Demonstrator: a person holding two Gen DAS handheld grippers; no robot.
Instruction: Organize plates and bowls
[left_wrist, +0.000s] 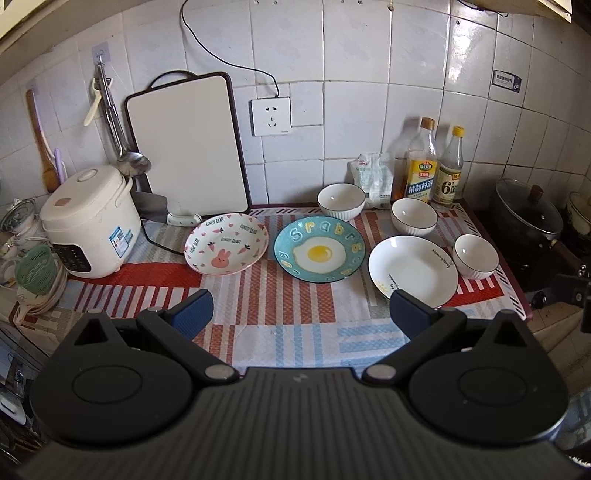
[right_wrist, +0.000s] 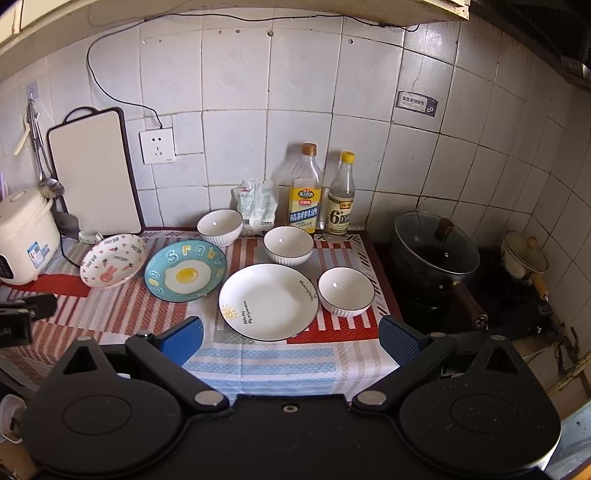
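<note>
Three plates lie on the striped cloth: a pink rabbit plate (left_wrist: 226, 249) (right_wrist: 112, 260), a teal fried-egg plate (left_wrist: 319, 249) (right_wrist: 184, 271) and a white plate (left_wrist: 413, 271) (right_wrist: 269, 301). Three white bowls stand apart: one at the back (left_wrist: 341, 201) (right_wrist: 219, 226), one in the middle (left_wrist: 414, 216) (right_wrist: 289, 244), one right of the white plate (left_wrist: 475, 255) (right_wrist: 346, 291). My left gripper (left_wrist: 301, 314) is open and empty, above the cloth's front. My right gripper (right_wrist: 291, 341) is open and empty, just in front of the white plate.
A rice cooker (left_wrist: 88, 221) and a cutting board (left_wrist: 188, 147) stand at the left. Two bottles (right_wrist: 304, 188) and a bag (right_wrist: 258, 201) stand at the back wall. A lidded black pot (right_wrist: 436, 247) and a small pan (right_wrist: 524, 256) sit on the stove at right.
</note>
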